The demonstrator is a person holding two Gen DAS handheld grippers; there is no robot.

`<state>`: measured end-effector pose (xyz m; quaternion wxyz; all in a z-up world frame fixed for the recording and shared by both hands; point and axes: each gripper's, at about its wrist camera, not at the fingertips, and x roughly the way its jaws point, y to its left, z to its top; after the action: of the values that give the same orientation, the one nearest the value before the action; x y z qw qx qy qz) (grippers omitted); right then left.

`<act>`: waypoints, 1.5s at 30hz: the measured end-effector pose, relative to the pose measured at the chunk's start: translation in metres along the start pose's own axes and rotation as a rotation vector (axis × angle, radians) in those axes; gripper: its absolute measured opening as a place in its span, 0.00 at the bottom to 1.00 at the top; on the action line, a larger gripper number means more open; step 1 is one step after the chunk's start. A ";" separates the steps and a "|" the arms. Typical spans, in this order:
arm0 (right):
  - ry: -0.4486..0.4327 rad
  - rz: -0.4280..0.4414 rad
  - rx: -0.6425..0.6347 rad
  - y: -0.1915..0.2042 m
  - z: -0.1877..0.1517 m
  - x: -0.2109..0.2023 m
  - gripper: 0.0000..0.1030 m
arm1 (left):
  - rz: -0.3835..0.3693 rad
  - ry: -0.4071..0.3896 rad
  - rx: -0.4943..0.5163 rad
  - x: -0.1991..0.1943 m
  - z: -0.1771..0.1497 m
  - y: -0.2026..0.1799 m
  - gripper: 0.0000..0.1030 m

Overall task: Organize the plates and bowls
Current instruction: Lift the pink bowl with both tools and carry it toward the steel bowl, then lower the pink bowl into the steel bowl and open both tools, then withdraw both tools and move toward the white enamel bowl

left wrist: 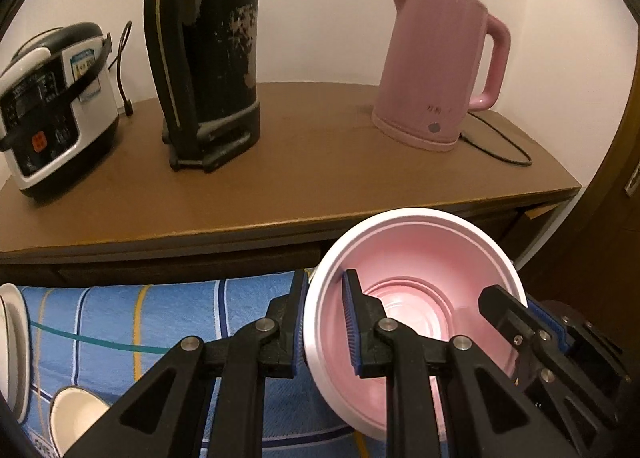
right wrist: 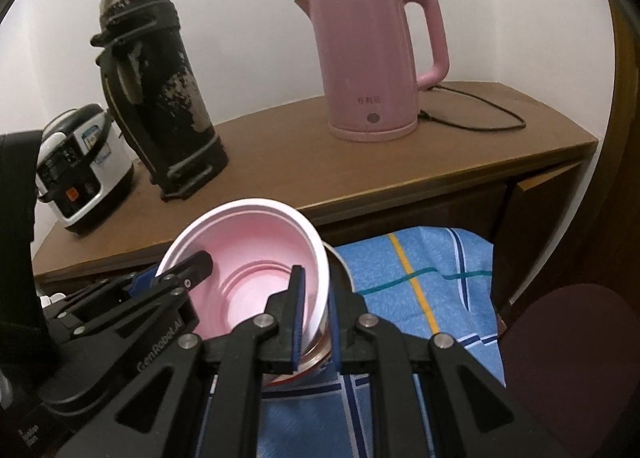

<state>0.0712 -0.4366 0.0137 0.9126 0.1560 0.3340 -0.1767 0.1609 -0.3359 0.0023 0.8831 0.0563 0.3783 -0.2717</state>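
We hold the pink bowl above the blue plaid cloth with both tongs — our left gripper clamps its near-left rim, our right gripper clamps the opposite rim. In the right wrist view, "GenRobot.AI" reads on the left gripper's body. Behind, on the brown cabinet, stand a rice cooker, a worn black thermos and a pink kettle — its printed characters too small to read.

A brown wooden counter stands against a plain white wall, with a blue plaid cloth in front of it.
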 end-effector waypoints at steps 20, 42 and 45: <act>0.011 -0.040 0.008 -0.003 -0.011 0.024 0.13 | 0.054 -0.009 0.034 0.016 0.001 -0.003 0.19; -0.054 -0.011 0.086 0.003 -0.029 -0.030 0.37 | 0.133 -0.094 0.069 -0.053 -0.016 0.009 0.60; -0.050 -0.005 0.087 0.006 -0.036 -0.034 0.37 | 0.152 -0.096 0.077 -0.061 -0.024 0.014 0.60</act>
<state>0.0294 -0.4096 0.0116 0.9125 0.1904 0.3037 -0.1971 0.1180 -0.2904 0.0264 0.9156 0.1054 0.3193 -0.2206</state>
